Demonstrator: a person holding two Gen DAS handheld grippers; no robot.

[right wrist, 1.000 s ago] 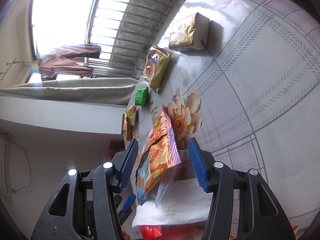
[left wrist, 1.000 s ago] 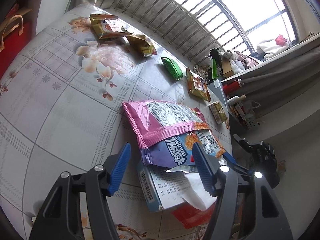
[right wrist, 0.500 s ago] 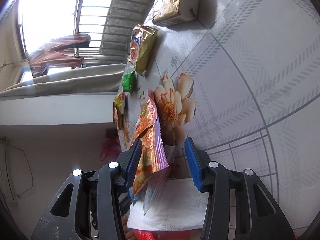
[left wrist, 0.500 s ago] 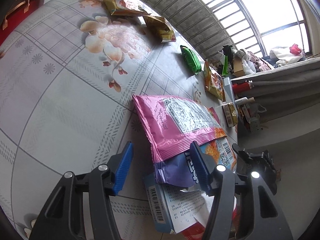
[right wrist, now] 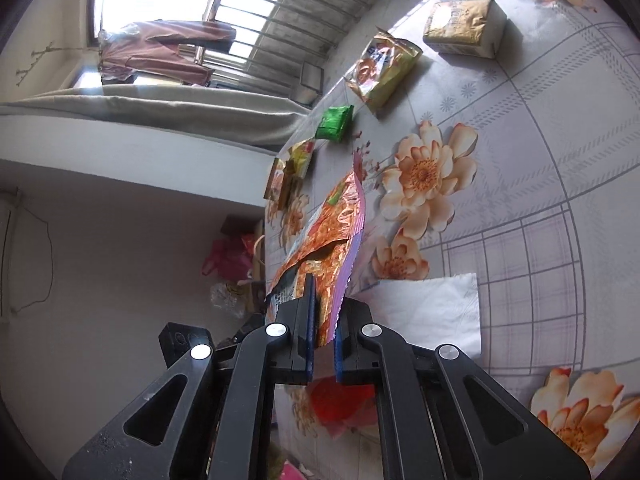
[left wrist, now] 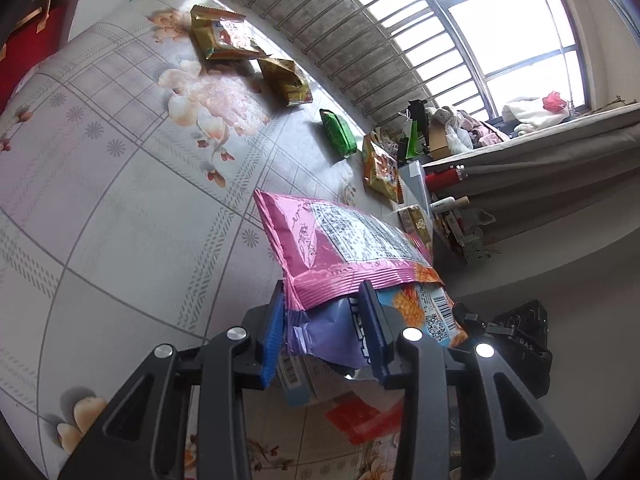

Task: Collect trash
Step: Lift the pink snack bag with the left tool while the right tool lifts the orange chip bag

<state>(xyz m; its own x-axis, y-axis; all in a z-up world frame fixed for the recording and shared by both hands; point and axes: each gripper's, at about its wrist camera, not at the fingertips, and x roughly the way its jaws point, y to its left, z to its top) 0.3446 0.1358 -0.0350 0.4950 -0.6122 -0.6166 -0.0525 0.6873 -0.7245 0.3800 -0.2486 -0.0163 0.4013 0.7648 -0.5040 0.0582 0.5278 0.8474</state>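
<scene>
Blue rubber pads on the right gripper (right wrist: 322, 344) stand nearly together, pinching the lower edge of a bundle of flattened crisp packets (right wrist: 334, 248), orange foil outermost with a purple-pink one behind it. The left gripper (left wrist: 322, 328) has its blue pads narrowed but not closed, one on each side of the same bundle; from its camera a glossy pink packet with a white printed label (left wrist: 340, 240) lies on top, with a purple packet (left wrist: 328, 336) and an orange one beneath. Whether the left pads actually press the foil I cannot tell.

To do this well, I'd say the stack should be squeezed low and square, so the slippery foils do not fan out, and lifted as one. The right grip looks firm; the left could steady the loose corner before anything rises off the floral plastic tablecloth (left wrist: 120, 208).

Under the bundle lie a white sheet of tissue (right wrist: 432, 312), a pale blue printed carton (left wrist: 296, 380) and a red wrapper (left wrist: 356, 420), likely the next pieces to gather.

Further out on the table are more to collect: a small green packet (left wrist: 338, 134), two golden-yellow snack bags (left wrist: 224, 36) near the far edge, another orange bag (left wrist: 380, 168), and a gold-wrapped block (right wrist: 464, 28).

No bin or bag for the trash shows in either view, so I cannot say what any holds.
</scene>
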